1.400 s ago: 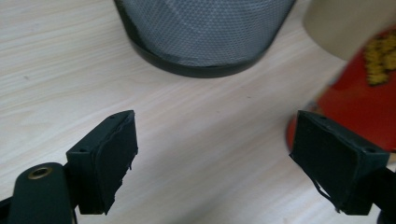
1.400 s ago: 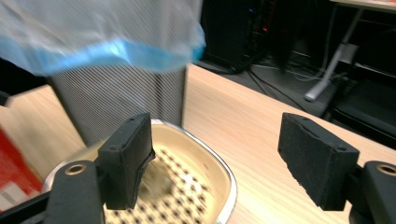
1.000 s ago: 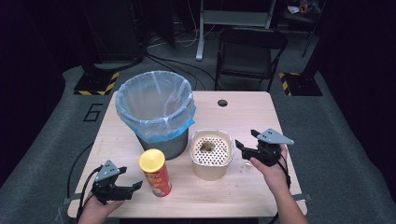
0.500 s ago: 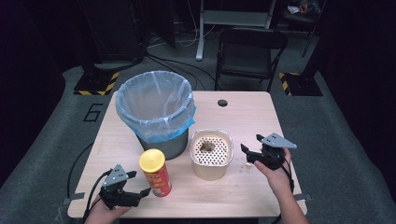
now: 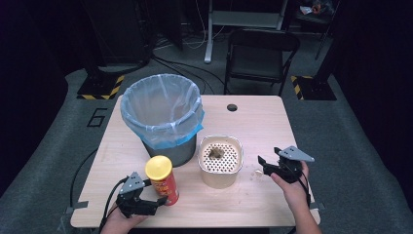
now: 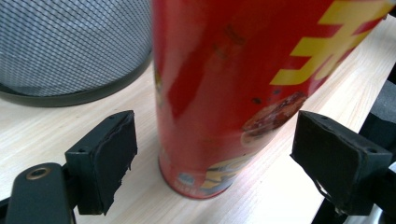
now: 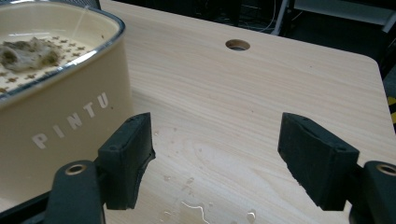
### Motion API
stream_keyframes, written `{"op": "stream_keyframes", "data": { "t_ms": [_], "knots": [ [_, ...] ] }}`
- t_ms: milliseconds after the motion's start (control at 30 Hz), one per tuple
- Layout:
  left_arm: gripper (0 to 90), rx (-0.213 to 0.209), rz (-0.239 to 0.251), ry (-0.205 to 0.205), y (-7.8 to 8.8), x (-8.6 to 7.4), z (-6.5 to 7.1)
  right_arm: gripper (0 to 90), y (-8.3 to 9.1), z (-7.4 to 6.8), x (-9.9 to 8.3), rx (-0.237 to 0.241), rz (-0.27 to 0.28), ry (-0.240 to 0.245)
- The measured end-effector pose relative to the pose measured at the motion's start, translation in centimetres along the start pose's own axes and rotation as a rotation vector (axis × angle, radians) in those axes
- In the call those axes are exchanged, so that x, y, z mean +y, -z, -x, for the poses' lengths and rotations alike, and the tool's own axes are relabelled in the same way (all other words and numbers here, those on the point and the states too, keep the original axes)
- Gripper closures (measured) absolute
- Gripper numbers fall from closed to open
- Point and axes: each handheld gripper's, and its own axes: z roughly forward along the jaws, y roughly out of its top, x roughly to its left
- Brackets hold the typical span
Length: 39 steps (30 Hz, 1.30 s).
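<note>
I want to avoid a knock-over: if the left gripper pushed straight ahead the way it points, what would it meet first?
The red chip can. It stands upright right between the open jaws of the left gripper, neither pad touching it; the mesh bin lies further back, off to one side.

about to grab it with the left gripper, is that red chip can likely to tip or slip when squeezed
Probably tippy: the red chip can stands tall on a narrow base, so a push near its yellow lid could topple it, and then it would roll. Its glossy wall may slip between the pads. The left gripper is open around its lower part, a low, fairly stable place to grip.
</note>
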Motion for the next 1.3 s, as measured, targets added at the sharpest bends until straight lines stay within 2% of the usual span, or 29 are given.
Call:
{"op": "stream_keyframes", "data": {
  "t_ms": [200,300,467,667,733,767,900,1033,1133,1200,1300],
  "knots": [
    [13.8,0.007,0.005,0.000,-1.1,-0.4,0.2,25.9,-0.1,0.4,-0.8,-0.010,-0.011,-0.018],
    [14.0,0.015,0.006,-0.013,-1.4,-0.7,0.1,25.9,-0.2,0.5,-1.1,-0.010,-0.014,-0.023],
    [14.9,0.026,0.038,-0.005,-2.0,-0.9,-0.2,25.9,-0.5,0.6,-1.5,-0.020,-0.025,-0.016],
    [16.1,0.022,0.063,-0.033,-2.4,-1.0,-0.1,25.9,-0.3,1.0,-1.8,-0.030,-0.025,-0.021],
    [17.9,0.010,0.080,-0.016,-2.6,-1.1,0.0,25.9,-0.2,1.2,-2.0,-0.033,-0.026,-0.022],
    [18.8,0.018,0.086,-0.019,-2.7,-1.1,0.0,25.9,-0.2,1.3,-2.1,-0.036,-0.023,-0.032],
    [21.1,0.016,0.080,-0.041,-2.8,-1.0,0.0,25.9,0.0,1.4,-2.2,-0.036,-0.020,-0.050],
    [21.7,0.012,0.077,-0.057,-2.8,-1.0,0.0,25.9,0.0,1.5,-2.4,-0.044,-0.028,-0.039],
    [22.2,0.017,0.077,-0.055,-2.8,-1.0,0.0,25.9,0.0,1.4,-2.5,-0.048,-0.030,-0.038],
    [23.0,0.026,0.086,-0.070,-2.7,-0.9,0.1,26.0,0.0,1.5,-2.6,-0.049,-0.034,-0.033],
    [23.4,0.018,0.084,-0.065,-2.7,-0.8,0.0,26.1,-0.1,1.6,-2.8,-0.050,-0.037,-0.038]
  ]
}}
